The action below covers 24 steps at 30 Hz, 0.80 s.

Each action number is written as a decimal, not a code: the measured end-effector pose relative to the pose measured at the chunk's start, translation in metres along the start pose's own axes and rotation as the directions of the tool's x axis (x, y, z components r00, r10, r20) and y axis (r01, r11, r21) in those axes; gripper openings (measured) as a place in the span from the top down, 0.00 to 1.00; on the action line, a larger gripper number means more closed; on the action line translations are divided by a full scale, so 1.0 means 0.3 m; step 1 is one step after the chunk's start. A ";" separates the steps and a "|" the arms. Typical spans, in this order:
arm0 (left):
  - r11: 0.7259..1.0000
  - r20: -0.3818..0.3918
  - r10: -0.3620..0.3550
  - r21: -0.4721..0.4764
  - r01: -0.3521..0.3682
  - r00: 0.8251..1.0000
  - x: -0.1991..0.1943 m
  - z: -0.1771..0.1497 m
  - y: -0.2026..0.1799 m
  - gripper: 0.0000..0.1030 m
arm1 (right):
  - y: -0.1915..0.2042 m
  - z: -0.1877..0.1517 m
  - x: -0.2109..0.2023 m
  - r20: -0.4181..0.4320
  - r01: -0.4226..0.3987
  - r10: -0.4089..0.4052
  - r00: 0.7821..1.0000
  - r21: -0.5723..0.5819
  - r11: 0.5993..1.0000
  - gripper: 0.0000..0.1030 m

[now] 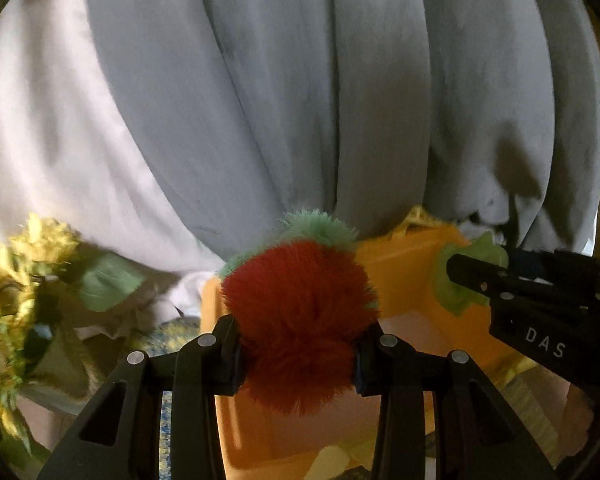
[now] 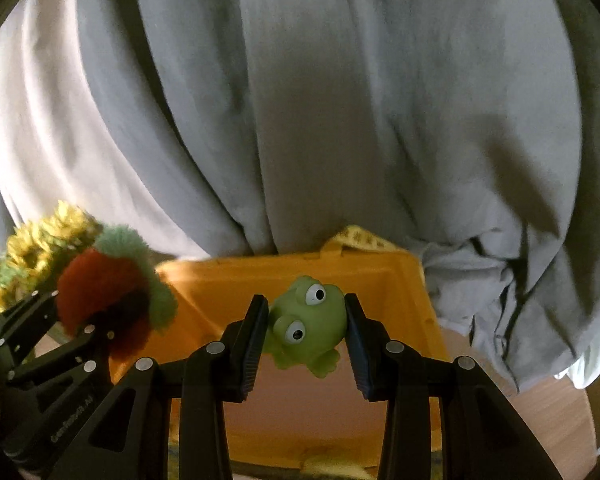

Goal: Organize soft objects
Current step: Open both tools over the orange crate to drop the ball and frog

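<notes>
My left gripper (image 1: 296, 354) is shut on a fluffy red ball with a green tuft (image 1: 300, 320), held over the orange bin (image 1: 400, 264). From the right wrist view the same ball (image 2: 100, 300) and left gripper (image 2: 96, 332) show at the left. My right gripper (image 2: 306, 334) is shut on a green rubber frog (image 2: 306, 326) with big white eyes, hanging above the orange bin (image 2: 220, 292). In the left wrist view the right gripper (image 1: 466, 276) comes in from the right with the frog (image 1: 448, 280) partly hidden behind its fingers.
Grey and white curtains (image 1: 300, 100) hang right behind the bin. Yellow artificial flowers with green leaves (image 1: 16, 280) stand to the left. A yellow patterned cloth (image 2: 360, 238) peeks over the bin's far rim. Small yellowish pieces (image 1: 332, 460) lie at the bin's bottom.
</notes>
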<state>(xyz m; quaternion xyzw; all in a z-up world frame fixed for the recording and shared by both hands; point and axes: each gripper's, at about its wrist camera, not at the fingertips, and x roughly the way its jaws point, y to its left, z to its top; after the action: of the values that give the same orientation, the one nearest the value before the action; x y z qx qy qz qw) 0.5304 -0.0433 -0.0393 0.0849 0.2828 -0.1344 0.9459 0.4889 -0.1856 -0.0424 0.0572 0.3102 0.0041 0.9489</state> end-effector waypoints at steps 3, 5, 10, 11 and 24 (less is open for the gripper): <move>1.000 -0.057 -0.010 0.009 0.010 0.998 0.062 -0.009 -0.002 0.62 | -0.015 0.001 0.077 -0.075 0.012 -0.013 0.997 -0.004 1.000 0.62; 1.000 -0.088 -0.010 0.013 0.011 0.996 0.098 -0.016 -0.001 0.59 | -0.024 -0.003 0.121 -0.124 0.017 -0.017 0.992 0.000 1.000 0.62; 0.999 -0.151 -0.027 0.027 0.031 0.988 0.160 -0.028 -0.004 0.43 | -0.044 -0.010 0.171 -0.181 0.050 -0.048 0.982 0.006 0.999 0.47; 0.999 -0.151 -0.024 0.029 0.029 0.988 0.154 -0.029 -0.002 0.40 | -0.045 -0.009 0.169 -0.180 0.060 -0.058 0.982 0.005 0.998 0.38; 1.000 -0.033 0.008 -0.003 -0.008 0.999 -0.096 0.003 0.020 0.24 | -0.046 0.026 -0.038 -0.045 0.145 -0.144 0.989 0.024 0.989 0.27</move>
<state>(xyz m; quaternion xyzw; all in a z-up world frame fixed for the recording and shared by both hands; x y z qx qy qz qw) 0.5096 -0.0318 -0.0219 0.0870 0.2982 -0.1288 0.9418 0.4839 -0.2007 -0.0311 0.0473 0.3339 -0.0677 0.9390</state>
